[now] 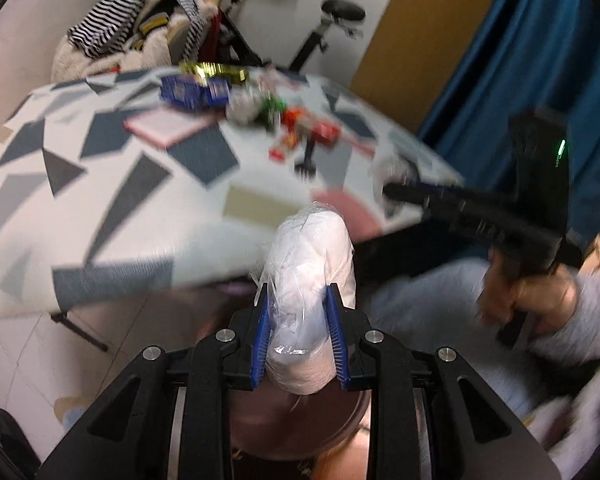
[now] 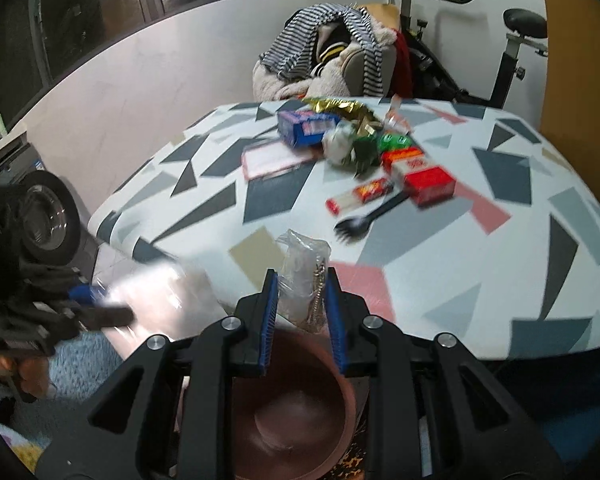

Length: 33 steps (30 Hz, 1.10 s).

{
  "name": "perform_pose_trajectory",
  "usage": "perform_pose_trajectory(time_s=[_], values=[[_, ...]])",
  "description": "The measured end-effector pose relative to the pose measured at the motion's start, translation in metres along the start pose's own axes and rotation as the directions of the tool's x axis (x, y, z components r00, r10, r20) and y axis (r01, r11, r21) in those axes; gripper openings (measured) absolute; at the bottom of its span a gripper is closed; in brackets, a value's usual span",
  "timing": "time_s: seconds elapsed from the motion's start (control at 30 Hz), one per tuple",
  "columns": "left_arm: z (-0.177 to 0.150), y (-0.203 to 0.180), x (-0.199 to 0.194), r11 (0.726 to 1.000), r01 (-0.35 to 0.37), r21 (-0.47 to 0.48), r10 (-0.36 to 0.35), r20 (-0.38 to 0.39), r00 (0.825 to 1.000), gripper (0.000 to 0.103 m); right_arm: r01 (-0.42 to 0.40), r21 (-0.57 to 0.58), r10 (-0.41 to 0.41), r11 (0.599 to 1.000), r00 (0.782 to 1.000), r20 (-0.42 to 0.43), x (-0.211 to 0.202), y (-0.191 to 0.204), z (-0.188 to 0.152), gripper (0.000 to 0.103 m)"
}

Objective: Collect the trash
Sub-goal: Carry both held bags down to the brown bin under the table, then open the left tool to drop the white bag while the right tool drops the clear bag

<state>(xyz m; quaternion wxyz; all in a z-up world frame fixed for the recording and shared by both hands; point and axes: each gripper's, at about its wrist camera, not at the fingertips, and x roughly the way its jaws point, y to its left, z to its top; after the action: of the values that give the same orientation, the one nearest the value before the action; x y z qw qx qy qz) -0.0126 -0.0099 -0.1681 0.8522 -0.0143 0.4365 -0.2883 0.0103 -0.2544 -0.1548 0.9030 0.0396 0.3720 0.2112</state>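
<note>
My left gripper (image 1: pixel 298 300) clamps white plastic-wrapped wad (image 1: pixel 310 268); my right gripper (image 2: pixel 303 308) pinches clear crinkled wrapper (image 2: pixel 304 276). Brown bin (image 2: pixel 300 412) sits directly beneath both grippers, mouth up. Bench (image 2: pixel 440 280) litter lies ahead, beyond fingertips.

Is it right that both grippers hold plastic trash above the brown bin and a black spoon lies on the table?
Not quite: the black utensil on the table is a fork with tines, not a spoon, as the right wrist view shows. The rest holds.
</note>
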Motion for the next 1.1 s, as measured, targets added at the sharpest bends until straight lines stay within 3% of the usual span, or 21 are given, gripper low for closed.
perform_pose_trajectory(time_s=[0.2, 0.37, 0.8, 0.87, 1.0, 1.1], values=[[-0.04, 0.005, 0.051, 0.999, -0.031, 0.029, 0.035, -0.126, 0.991, 0.026, -0.042, 0.018, 0.043, 0.999, 0.999, -0.029, 0.015, 0.006, -0.034, 0.026], [-0.058, 0.011, 0.082, 0.998, -0.052, 0.025, 0.056, -0.195, 0.979, 0.026, -0.068, 0.069, 0.076, 0.995, 0.99, -0.12, 0.039, 0.006, -0.063, 0.026], [-0.074, 0.007, 0.13, 0.995, -0.06, 0.074, 0.081, -0.333, 0.939, 0.029, -0.039, 0.09, 0.055, 0.995, 0.982, -0.183, 0.063, -0.006, -0.075, 0.026], [-0.075, 0.003, 0.133, 0.995, -0.056, 0.086, 0.082, -0.345, 0.935, 0.035, -0.038, 0.091, 0.055, 0.995, 0.981, -0.188, 0.065, -0.007, -0.075, 0.026], [-0.071, 0.0, 0.125, 0.994, -0.059, 0.096, 0.085, -0.294, 0.952, 0.067, -0.034, 0.08, 0.049, 0.996, 0.979, -0.198, 0.067, -0.005, -0.075, 0.026], [-0.063, 0.004, 0.11, 0.994, -0.085, 0.07, 0.099, -0.229, 0.968, 0.074, -0.034, 0.072, 0.048, 0.997, 0.978, -0.204, 0.068, -0.003, -0.076, 0.026]])
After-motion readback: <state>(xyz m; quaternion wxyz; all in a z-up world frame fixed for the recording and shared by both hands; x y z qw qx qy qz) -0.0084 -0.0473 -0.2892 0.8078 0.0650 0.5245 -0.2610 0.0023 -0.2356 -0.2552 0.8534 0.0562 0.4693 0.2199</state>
